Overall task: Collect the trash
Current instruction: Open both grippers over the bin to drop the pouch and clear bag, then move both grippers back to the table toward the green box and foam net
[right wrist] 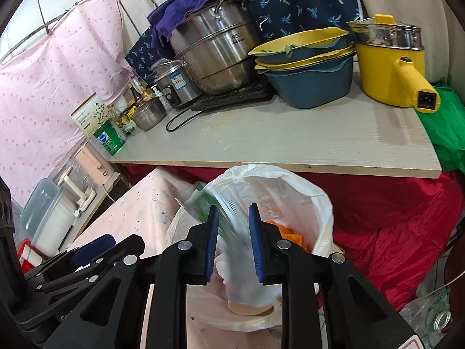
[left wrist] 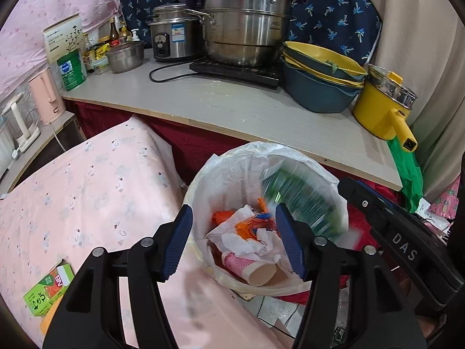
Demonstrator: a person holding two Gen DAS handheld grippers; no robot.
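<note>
A white bin lined with a plastic bag [left wrist: 232, 157] holds crumpled tissue [left wrist: 250, 238], orange scraps and a paper cup [left wrist: 258, 273]. A green-labelled plastic bottle [left wrist: 302, 203], blurred by motion, is over the bin's right side; in the right wrist view the bottle [right wrist: 229, 226] lies between my right gripper's [right wrist: 232, 244] parted blue pads, and whether they touch it I cannot tell. My left gripper [left wrist: 232, 241] is open and empty above the bin. A green carton [left wrist: 49, 288] lies on the pink cloth at lower left. The bin also shows in the right wrist view [right wrist: 305, 192].
A grey counter [left wrist: 232, 101] behind the bin carries steel pots [left wrist: 244, 32], a rice cooker [left wrist: 171, 35], stacked blue-and-yellow basins [left wrist: 319, 81] and a yellow electric pot [left wrist: 383, 110]. A pink-covered surface [left wrist: 87, 192] lies left of the bin. Red cloth [right wrist: 392, 218] and an empty bottle [right wrist: 430, 317] lie to the right.
</note>
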